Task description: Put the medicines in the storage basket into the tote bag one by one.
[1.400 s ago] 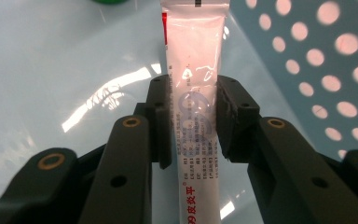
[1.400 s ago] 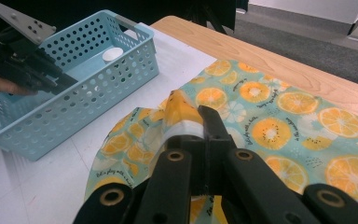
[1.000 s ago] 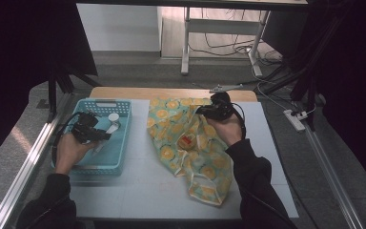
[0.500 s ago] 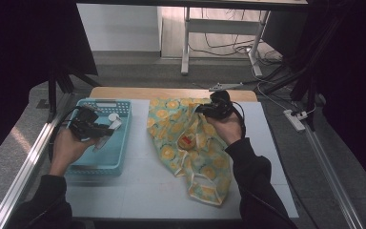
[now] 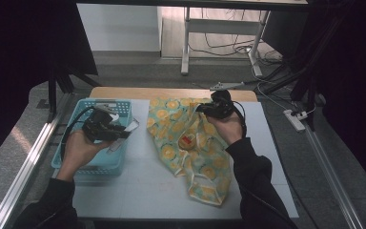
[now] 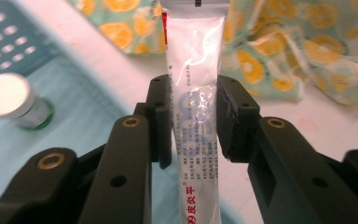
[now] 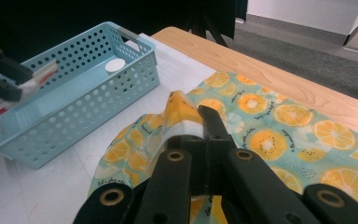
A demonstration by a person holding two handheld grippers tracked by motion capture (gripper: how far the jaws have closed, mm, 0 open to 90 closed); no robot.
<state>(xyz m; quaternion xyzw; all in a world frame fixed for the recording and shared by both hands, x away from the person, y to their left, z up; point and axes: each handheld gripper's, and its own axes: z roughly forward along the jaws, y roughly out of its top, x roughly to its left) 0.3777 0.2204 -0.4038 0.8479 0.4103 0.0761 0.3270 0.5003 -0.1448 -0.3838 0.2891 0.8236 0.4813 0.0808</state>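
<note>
My left gripper (image 5: pixel 115 129) (image 6: pixel 194 87) hangs over the right side of the light blue basket (image 5: pixel 97 168) and is shut on a white tube (image 6: pixel 193 70) with blue and red print. The tube's end (image 5: pixel 129 127) sticks out toward the cloth. The orange-slice print cloth bag (image 5: pixel 190 152) lies in the middle of the table. My right gripper (image 5: pixel 203 109) (image 7: pixel 199 119) is shut on the bag's upper edge (image 7: pixel 179 105) and holds it raised. A small red thing (image 5: pixel 186 141) shows at the bag's middle.
A small white-capped bottle (image 6: pixel 11 100) (image 7: pixel 114 65) stands in the basket (image 7: pixel 74 107). The white table top (image 5: pixel 138 191) ends in a wooden strip (image 5: pixel 124 93) at the far side. Metal rails (image 5: pixel 26 162) run along both sides of the table.
My left gripper has risen out of the basket with the tube and moved right, toward the cloth. The right gripper and the bag edge have stayed put.
</note>
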